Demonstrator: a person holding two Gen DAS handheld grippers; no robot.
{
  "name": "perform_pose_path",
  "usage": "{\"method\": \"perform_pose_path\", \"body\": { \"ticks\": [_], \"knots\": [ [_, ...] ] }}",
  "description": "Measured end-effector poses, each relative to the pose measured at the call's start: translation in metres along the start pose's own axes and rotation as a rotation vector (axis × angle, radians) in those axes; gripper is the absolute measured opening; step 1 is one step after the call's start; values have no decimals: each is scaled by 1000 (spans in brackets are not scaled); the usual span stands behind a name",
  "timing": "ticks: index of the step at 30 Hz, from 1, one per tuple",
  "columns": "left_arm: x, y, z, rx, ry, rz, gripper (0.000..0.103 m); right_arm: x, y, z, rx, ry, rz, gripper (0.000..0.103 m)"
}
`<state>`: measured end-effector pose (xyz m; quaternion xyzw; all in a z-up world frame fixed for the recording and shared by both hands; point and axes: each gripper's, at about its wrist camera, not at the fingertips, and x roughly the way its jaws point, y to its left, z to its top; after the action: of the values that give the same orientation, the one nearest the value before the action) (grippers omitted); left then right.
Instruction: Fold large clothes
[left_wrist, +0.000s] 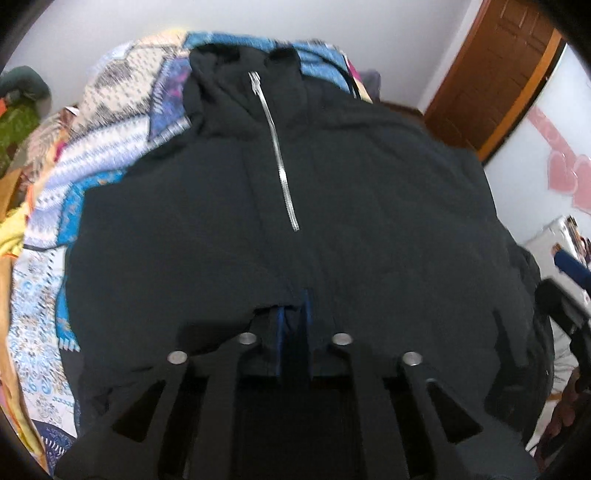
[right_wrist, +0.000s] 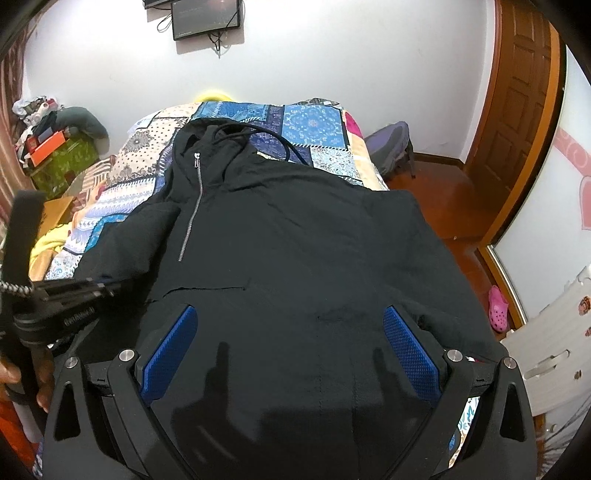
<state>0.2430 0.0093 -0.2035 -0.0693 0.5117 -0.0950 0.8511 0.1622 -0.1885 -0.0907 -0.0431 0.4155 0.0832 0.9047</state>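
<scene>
A large black hooded jacket (left_wrist: 351, 184) with a silver zipper (left_wrist: 275, 147) lies front-up on a bed; it also fills the right wrist view (right_wrist: 295, 240). My left gripper (left_wrist: 291, 328) is shut on the jacket's bottom hem, its blue pads pressed together on the cloth. My right gripper (right_wrist: 291, 339) is open, its blue pads (right_wrist: 171, 354) spread wide just above the lower part of the jacket. The left gripper shows at the left of the right wrist view (right_wrist: 88, 288), at the hem.
The bed has a patterned blue patchwork quilt (right_wrist: 314, 122). A wooden door (right_wrist: 517, 92) and red wood floor (right_wrist: 436, 184) are to the right. A cluttered green box (right_wrist: 62, 162) stands at the left. A white cabinet (right_wrist: 554, 332) is at the right.
</scene>
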Motion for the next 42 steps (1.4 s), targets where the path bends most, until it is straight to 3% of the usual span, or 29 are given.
{"method": "perform_pose_path", "body": {
  "ticks": [2,3,10,15,24,30,36,42],
  "knots": [
    [3,-1,-4,6,24,-25,36,-1,3,1,-12,-2,-2,100],
    [0,-3,-6,13,21,-34,39,-2,5,2,-20,-4,-3,100],
    [-49,13,-8,-8,-93,-24,41,-11,21,17,-59,-42,30,100],
    [-100,48,-10,-58,-253,46,59,-16,48,32,-123,-86,60,100],
    [-161,138,-10,-143,-355,236,59,0,108,51,-261,-80,121,100],
    [-188,179,-24,-114,-368,411,66,12,160,51,-411,-50,182,100],
    [-179,206,-55,-161,-312,418,68,43,221,35,-560,53,250,100],
    [-157,219,-78,-238,-255,364,68,85,272,9,-699,209,280,100]
  ]
}}
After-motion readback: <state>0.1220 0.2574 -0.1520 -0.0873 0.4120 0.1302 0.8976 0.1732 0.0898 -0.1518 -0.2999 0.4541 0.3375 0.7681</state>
